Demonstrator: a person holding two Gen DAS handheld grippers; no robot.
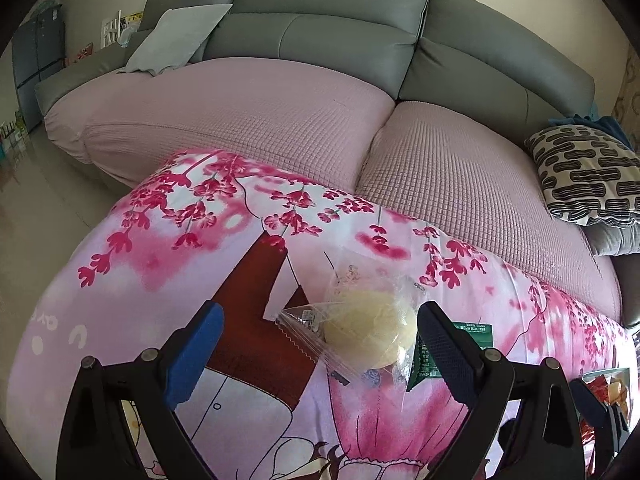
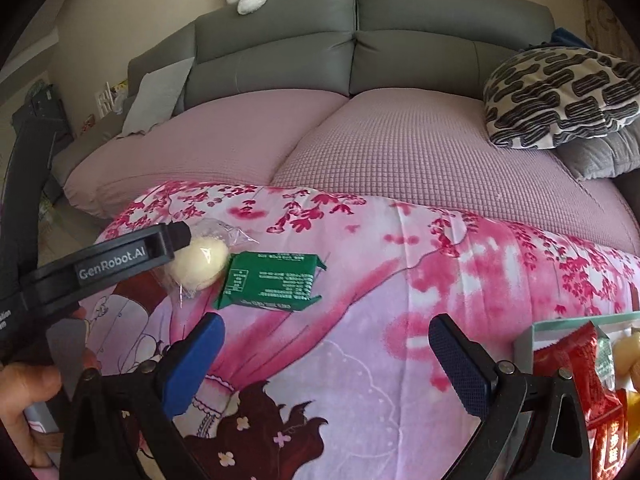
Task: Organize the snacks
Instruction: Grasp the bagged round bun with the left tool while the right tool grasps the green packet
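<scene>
Just left of the green packet on the pink floral cloth, the wrapped yellow bun lies between the left gripper's wide-open fingers, nearer the right one; the right gripper gapes empty beside the box of snacks.

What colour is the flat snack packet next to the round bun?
Green with white print. The flat packet shows best in the right wrist view.
</scene>
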